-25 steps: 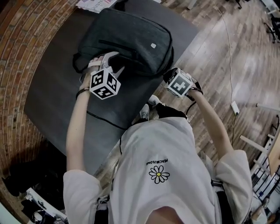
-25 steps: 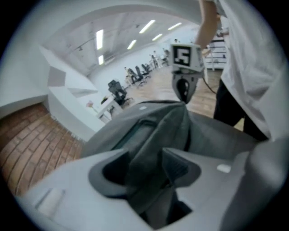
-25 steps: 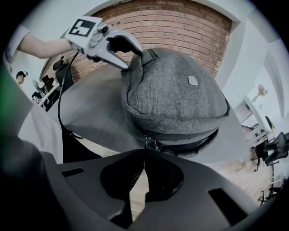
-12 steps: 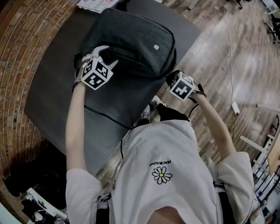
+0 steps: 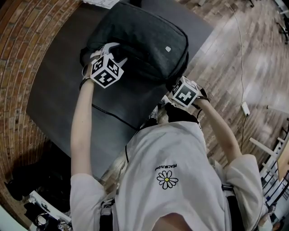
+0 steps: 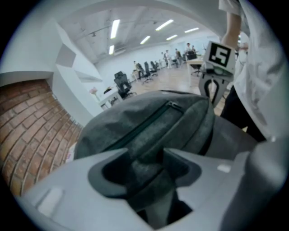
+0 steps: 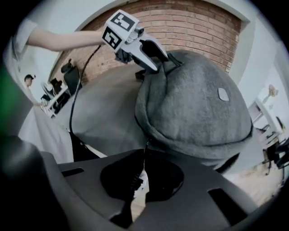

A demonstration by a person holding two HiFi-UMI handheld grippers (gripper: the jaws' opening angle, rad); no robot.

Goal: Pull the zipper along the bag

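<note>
A dark grey bag (image 5: pixel 144 40) lies on the dark table (image 5: pixel 58 90). My left gripper (image 5: pixel 115 53) is at the bag's left end; in the left gripper view its jaws (image 6: pixel 144 155) are closing, with a fold of the bag's fabric (image 6: pixel 149 171) pinched between them. A zipper line (image 6: pixel 151 121) runs along the bag's top. My right gripper (image 5: pixel 174 86) sits at the bag's near right corner. In the right gripper view it (image 7: pixel 144 155) is shut on the thin zipper pull (image 7: pixel 145 151), which hangs from the bag's edge (image 7: pixel 194 103).
A black cable (image 5: pixel 113 116) crosses the table in front of the bag. Papers (image 5: pixel 101 2) lie at the table's far edge. The table's right edge drops to wooden floor (image 5: pixel 244 58), where a white power strip (image 5: pixel 245 108) lies. Brick (image 5: pixel 18 49) lies to the left.
My left gripper has moved from the bag's near side up to its left end. The bag has shifted a little to the right. My right gripper has barely moved.
</note>
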